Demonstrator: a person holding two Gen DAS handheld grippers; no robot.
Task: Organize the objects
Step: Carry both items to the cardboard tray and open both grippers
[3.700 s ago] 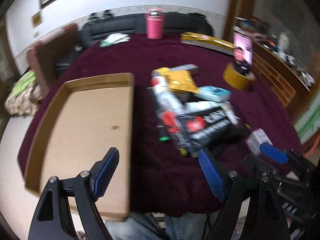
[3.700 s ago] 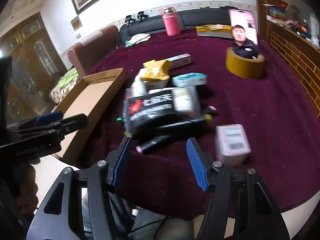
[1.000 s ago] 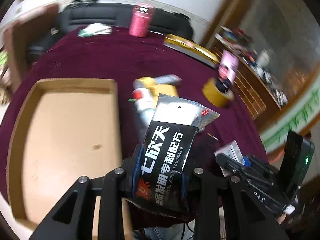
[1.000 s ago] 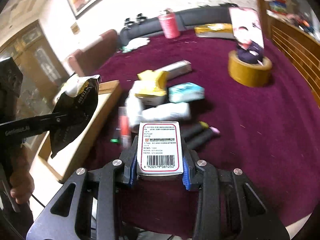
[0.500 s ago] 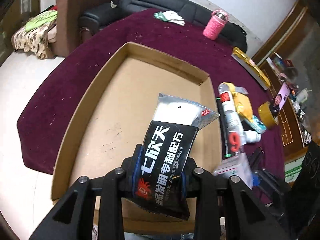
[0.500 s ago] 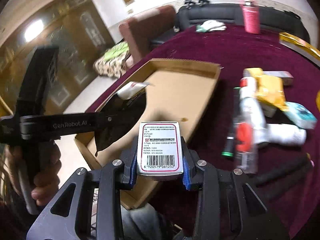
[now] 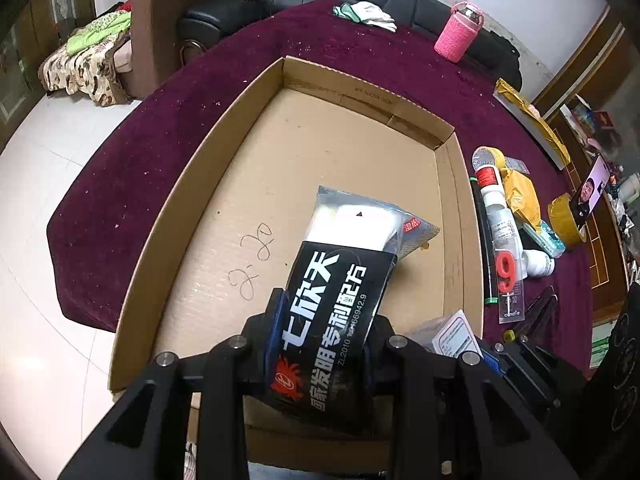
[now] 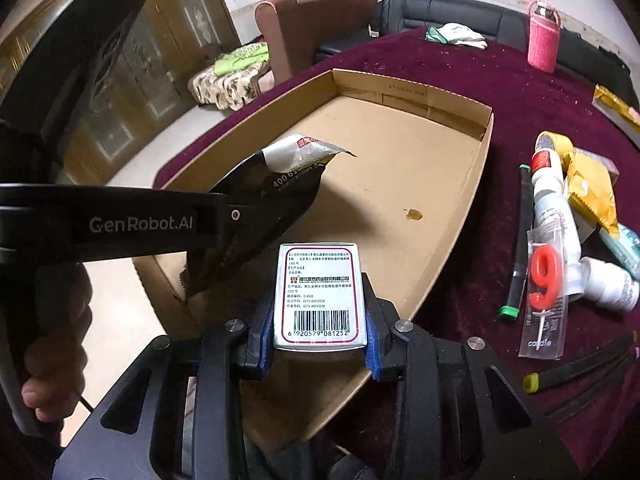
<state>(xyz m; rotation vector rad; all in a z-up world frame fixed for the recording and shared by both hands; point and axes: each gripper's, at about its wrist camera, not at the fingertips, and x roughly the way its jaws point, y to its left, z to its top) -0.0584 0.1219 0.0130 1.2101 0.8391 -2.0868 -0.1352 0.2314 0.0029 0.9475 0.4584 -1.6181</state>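
Observation:
My left gripper (image 7: pixel 320 344) is shut on a black and silver foil pouch (image 7: pixel 340 280) with white lettering, held above the near part of a shallow cardboard box (image 7: pixel 192 184). In the right wrist view the same pouch (image 8: pixel 280 184) hangs over the box (image 8: pixel 480 168), with the left gripper's arm reaching in from the left. My right gripper (image 8: pixel 320 340) is shut on a small white medicine box (image 8: pixel 318 296) with a red frame and a barcode, above the box's near right corner. That medicine box (image 7: pixel 456 334) shows low right in the left wrist view.
On the dark red tablecloth (image 8: pixel 520 92) right of the cardboard box lie a white bottle (image 8: pixel 550 204), a yellow packet (image 8: pixel 588 188), a red "9" candle (image 8: pixel 544 276), markers (image 8: pixel 520 240) and a tape roll (image 7: pixel 564 220). A pink bottle (image 7: pixel 456 36) stands at the far side.
Both grippers swung left from the pile of objects to above the cardboard box, each keeping its grip. Since half a second ago the left one barely moved; the right came a little further over the box.

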